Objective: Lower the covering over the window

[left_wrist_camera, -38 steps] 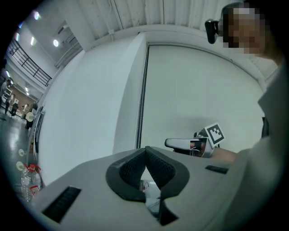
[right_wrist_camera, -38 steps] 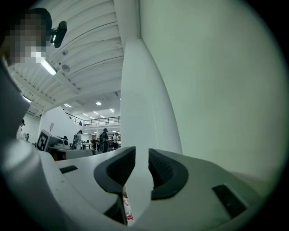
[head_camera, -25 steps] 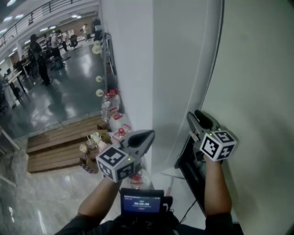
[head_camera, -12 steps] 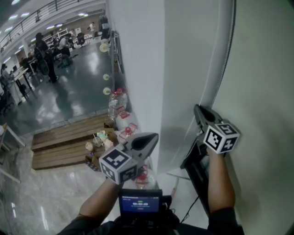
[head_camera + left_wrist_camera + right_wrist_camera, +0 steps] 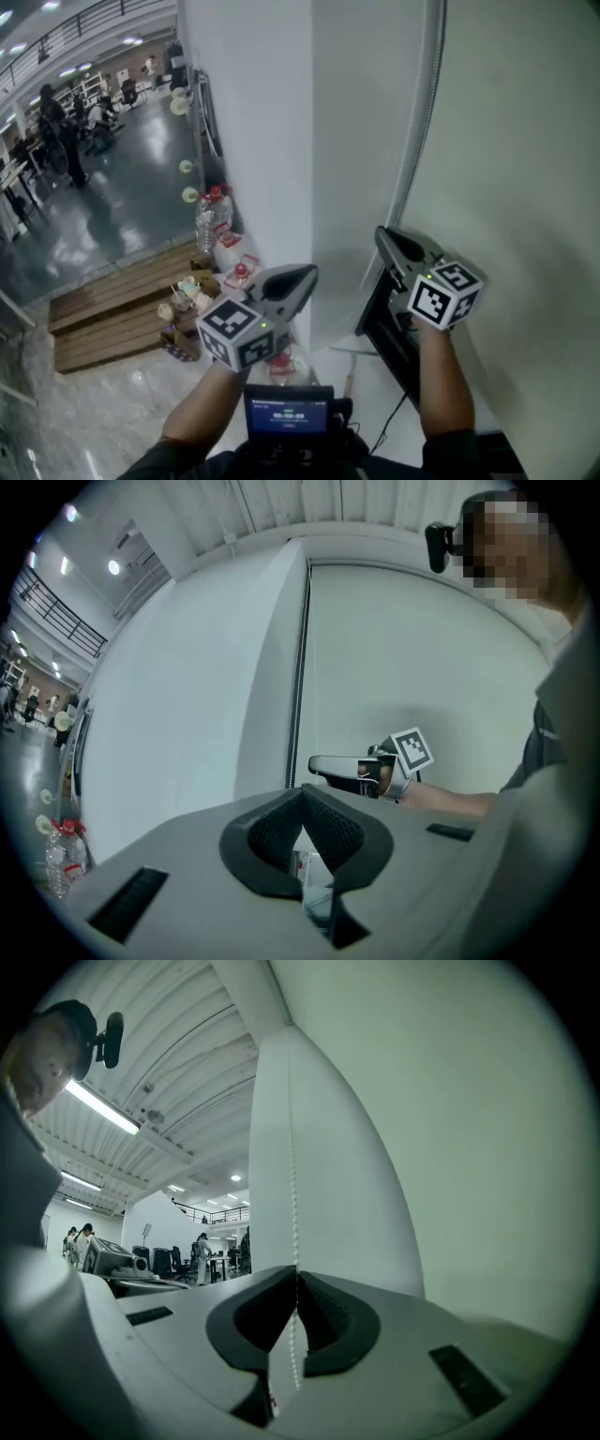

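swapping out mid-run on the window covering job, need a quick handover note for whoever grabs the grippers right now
Right gripper: shut on the bead chain; its jaws have just closed on it.
Left gripper: shut, nothing in it, held level to the left of the right one and off the chain.
Covering: the pale sheet on the right. Its bottom edge is out of view, so I cannot tell how far down it is.
Done: the chain is gripped.
Left: pull the chain, probably downward, to lower the covering, then let go. Watch which way the sheet moves on the first pull.
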Motion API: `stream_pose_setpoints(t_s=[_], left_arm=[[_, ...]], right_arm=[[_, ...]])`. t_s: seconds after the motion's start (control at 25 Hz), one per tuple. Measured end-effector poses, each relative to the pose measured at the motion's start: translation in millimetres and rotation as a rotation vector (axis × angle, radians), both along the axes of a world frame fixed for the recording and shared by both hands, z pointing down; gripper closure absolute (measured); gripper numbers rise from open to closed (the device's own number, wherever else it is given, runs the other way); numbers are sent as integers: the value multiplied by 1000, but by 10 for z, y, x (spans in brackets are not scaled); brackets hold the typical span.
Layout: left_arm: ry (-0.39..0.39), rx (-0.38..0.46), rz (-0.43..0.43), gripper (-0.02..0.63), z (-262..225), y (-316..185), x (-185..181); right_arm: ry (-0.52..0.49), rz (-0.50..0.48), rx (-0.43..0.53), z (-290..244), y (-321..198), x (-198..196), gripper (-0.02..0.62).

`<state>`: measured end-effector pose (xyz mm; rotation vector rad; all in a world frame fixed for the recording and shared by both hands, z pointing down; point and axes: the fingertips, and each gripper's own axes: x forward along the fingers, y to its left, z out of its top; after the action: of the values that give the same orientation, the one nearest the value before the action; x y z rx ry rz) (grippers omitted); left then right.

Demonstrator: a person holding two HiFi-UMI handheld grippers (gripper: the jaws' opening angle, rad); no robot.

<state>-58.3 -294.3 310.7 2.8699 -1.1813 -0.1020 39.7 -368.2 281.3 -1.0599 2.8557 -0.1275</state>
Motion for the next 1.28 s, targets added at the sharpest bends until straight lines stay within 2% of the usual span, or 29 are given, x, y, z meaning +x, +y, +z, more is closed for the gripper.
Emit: stream_pose_setpoints(t_s=[0.24,0.36,0.76,1.28], left_arm=[[22,-3,74,615,20,60,141],[28,4,99,615,-41,95,203],[27,91,169,615,-553,132,503],[38,94,267,615,-804,-25,814]], right_arm=[[-13,1,-9,52,283,34,592],[23,5,-30,141,393,8,594],[9,-30,-28,124,702,6,592],[24,-60,-48,143,738,-78,592]])
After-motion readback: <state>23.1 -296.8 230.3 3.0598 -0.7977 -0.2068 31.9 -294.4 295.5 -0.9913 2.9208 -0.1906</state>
